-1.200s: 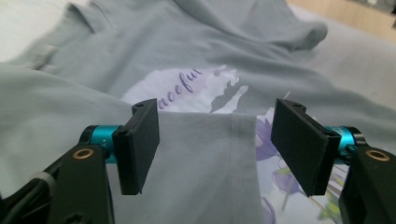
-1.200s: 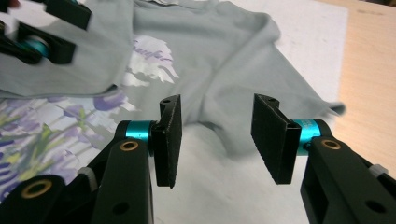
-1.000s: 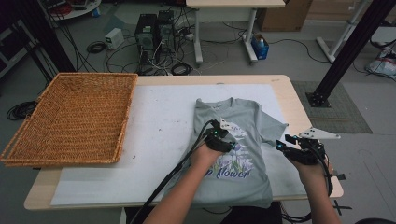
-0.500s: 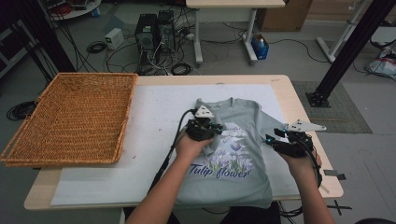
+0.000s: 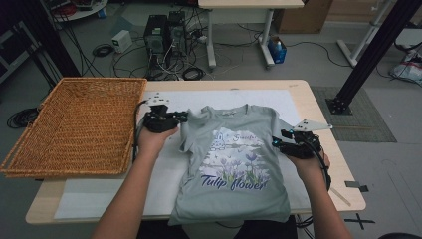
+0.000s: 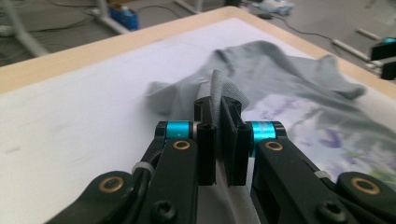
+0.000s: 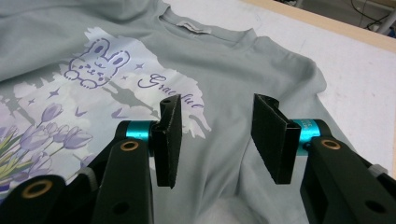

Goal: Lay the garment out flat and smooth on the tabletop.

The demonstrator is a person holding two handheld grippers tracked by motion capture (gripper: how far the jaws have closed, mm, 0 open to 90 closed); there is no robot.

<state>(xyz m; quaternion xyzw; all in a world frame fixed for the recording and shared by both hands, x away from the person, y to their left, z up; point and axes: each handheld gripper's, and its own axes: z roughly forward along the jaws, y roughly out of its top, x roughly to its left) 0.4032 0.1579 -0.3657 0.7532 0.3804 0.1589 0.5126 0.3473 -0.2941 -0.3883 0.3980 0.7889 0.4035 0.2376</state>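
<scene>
A grey t-shirt [image 5: 234, 159] with a "Tulip flower" print lies face up on a white sheet [image 5: 199, 99], collar towards the far edge. My left gripper [image 5: 183, 117] is at the shirt's left sleeve and is shut on a fold of its grey fabric [image 6: 215, 84]. In the left gripper view the gripper [image 6: 218, 108] has the cloth standing up between its pressed pads. My right gripper [image 5: 276, 142] hovers at the shirt's right edge. In the right gripper view it [image 7: 217, 116] is open just above the shirt [image 7: 224, 51], with nothing between its fingers.
A large wicker basket [image 5: 74, 124] sits on the left part of the wooden table [image 5: 318, 114]. The white sheet covers the table's middle. Computer cases, cables and a black frame leg stand on the floor beyond the far edge.
My left gripper has moved left and away from the shirt's middle to its left side, drawing the sleeve out with it. My right gripper shifted slightly left, still open.
</scene>
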